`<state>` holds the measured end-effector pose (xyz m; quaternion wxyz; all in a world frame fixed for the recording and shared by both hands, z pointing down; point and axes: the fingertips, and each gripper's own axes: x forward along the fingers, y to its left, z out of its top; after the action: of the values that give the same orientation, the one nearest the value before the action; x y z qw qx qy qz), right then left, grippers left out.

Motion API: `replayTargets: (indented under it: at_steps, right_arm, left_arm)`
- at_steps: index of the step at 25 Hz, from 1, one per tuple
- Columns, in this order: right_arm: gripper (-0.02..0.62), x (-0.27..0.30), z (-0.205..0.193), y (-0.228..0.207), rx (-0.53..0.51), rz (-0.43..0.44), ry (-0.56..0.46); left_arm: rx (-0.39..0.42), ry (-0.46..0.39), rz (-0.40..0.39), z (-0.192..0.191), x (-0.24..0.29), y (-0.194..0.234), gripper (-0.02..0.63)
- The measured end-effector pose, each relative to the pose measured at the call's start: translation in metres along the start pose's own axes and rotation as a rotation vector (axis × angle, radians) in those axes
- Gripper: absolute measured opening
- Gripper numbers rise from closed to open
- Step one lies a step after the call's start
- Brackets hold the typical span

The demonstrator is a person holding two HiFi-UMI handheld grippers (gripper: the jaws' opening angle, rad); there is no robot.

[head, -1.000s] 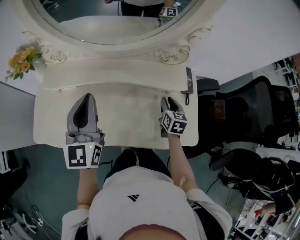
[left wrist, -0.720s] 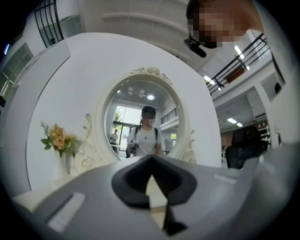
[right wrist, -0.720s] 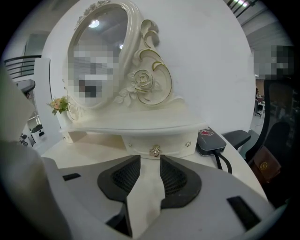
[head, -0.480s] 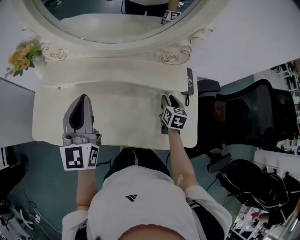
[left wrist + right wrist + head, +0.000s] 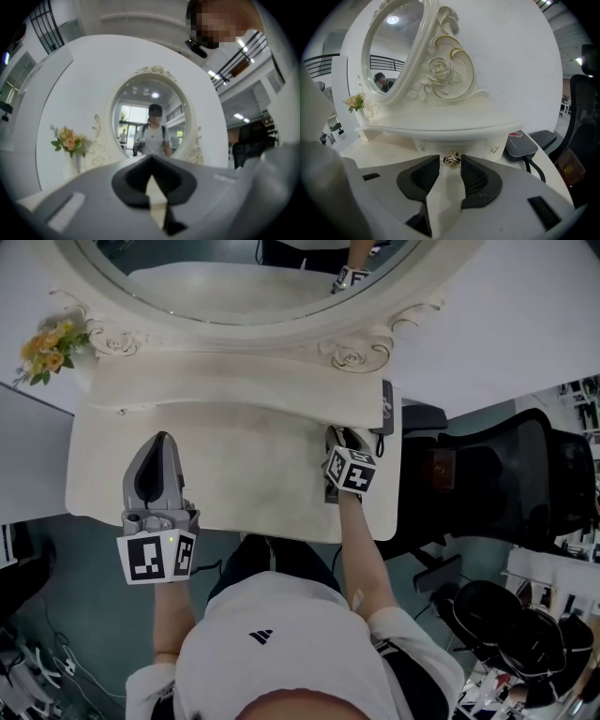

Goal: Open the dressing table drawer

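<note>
The white dressing table (image 5: 234,465) carries a raised shelf (image 5: 234,381) with a small drawer (image 5: 454,143) under its right end. The drawer's gold knob (image 5: 451,160) sits just at the tips of my right gripper (image 5: 450,164), in the gap between its black pads (image 5: 476,180), which do not press on it. That gripper (image 5: 343,439) is open and tilted down at the drawer front. My left gripper (image 5: 161,442) hovers level over the table's left part. It (image 5: 152,159) is shut on nothing and faces the oval mirror (image 5: 150,117).
A vase of orange flowers (image 5: 52,343) stands at the shelf's left end. A dark grey box with a cable (image 5: 386,404) lies at the table's right edge, close to the right gripper. Black office chairs (image 5: 525,465) stand to the right.
My right gripper has edged forward and down toward the drawer front under the shelf. The left gripper has stayed about where it was.
</note>
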<state>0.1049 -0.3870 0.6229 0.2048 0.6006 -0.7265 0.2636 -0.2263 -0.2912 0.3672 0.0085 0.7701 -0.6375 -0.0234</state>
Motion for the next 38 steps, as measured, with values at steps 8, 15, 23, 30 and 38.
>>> replayTargets:
  at_steps: [8, 15, 23, 30, 38]
  right_arm:
    - [0.101, 0.001, -0.001, -0.002, -0.016, -0.029, 0.013]
    - [0.095, -0.004, -0.004, -0.001, -0.011, -0.037, 0.017]
    - [0.095, -0.014, -0.013, 0.004, -0.001, -0.043, 0.014]
    - [0.094, -0.020, -0.016, 0.005, -0.007, -0.048, 0.016]
    - [0.092, -0.023, -0.017, 0.005, -0.007, -0.056, 0.011]
  left_arm:
    - [0.000, 0.002, 0.003, -0.001, -0.001, 0.001, 0.008]
    - [-0.001, -0.004, -0.004, 0.000, -0.002, 0.000, 0.008]
    - [0.002, -0.014, -0.021, 0.002, -0.005, 0.000, 0.008]
    - [0.001, -0.017, -0.038, 0.004, -0.009, -0.003, 0.008]
    - [0.000, -0.017, -0.040, 0.004, -0.013, 0.002, 0.008]
